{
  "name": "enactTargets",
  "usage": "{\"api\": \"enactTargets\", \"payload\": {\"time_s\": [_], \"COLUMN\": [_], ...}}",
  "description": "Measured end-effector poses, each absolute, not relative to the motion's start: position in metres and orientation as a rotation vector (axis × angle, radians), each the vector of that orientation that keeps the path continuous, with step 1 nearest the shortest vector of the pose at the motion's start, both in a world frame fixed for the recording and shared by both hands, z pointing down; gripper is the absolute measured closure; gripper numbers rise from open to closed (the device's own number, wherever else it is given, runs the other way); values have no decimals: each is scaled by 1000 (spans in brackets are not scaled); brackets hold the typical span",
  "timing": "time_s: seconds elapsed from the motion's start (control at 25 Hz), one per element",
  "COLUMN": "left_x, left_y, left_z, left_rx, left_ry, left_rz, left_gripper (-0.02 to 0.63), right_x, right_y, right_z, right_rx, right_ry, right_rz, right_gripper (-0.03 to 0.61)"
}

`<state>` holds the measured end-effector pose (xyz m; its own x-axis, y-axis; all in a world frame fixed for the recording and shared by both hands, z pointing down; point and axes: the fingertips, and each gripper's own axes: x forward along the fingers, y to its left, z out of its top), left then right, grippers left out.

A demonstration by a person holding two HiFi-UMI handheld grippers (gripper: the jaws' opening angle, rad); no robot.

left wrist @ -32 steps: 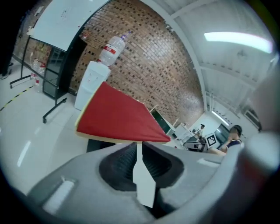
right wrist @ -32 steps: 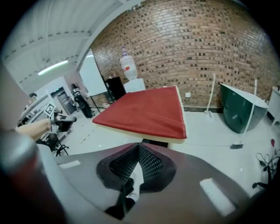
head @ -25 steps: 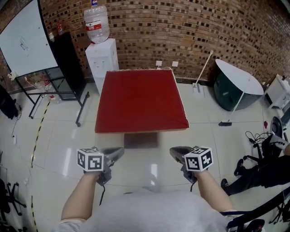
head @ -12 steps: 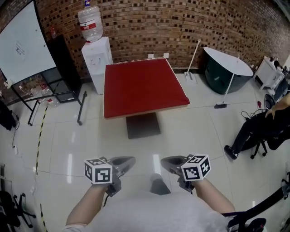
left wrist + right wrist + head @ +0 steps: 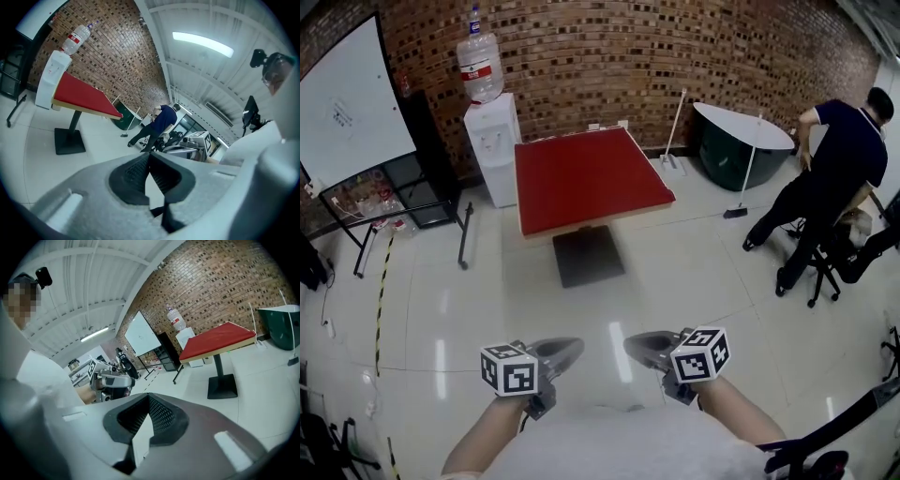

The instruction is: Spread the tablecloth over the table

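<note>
A square table on a black pedestal stands by the brick wall, with a red tablecloth lying flat over its whole top. It also shows as the red table in the left gripper view and the red table in the right gripper view. My left gripper and right gripper hover over bare floor well short of the table, side by side. Both are shut with nothing between the pads, as seen at the left gripper and the right gripper.
A water dispenser stands at the table's left, with a whiteboard and a black rack further left. A tipped round table, a broom and a person bending over chairs are at the right.
The table has drawn farther away and up in the head view while both grippers stayed low and shut. A person in dark clothes has come into view at the right.
</note>
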<state>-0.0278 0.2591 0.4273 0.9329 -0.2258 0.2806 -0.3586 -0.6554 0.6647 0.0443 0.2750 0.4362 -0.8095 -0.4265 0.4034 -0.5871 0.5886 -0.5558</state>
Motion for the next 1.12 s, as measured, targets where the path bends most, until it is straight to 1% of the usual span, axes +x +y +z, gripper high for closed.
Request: {"api": "enactTargets", "payload": {"time_s": [0.24, 0.52, 0.84, 1.12], "left_x": [-15, -27, 22, 32], "left_y": [308, 372, 415, 433], "left_z": [423, 440, 431, 425], "left_rx": [2338, 2283, 2314, 2329], "left_ry": [-471, -501, -501, -518], "left_rz": [192, 165, 189, 205], "left_gripper": [612, 612, 612, 612], "right_x": [46, 36, 84, 93], "right_y": [321, 379, 428, 441], "right_z": [431, 435, 428, 424], "right_rx": [799, 802, 799, 786], "right_ry": [-2618, -2638, -2647, -2678], "right_rz": [969, 961, 954, 935], "right_gripper": [577, 578, 578, 578]}}
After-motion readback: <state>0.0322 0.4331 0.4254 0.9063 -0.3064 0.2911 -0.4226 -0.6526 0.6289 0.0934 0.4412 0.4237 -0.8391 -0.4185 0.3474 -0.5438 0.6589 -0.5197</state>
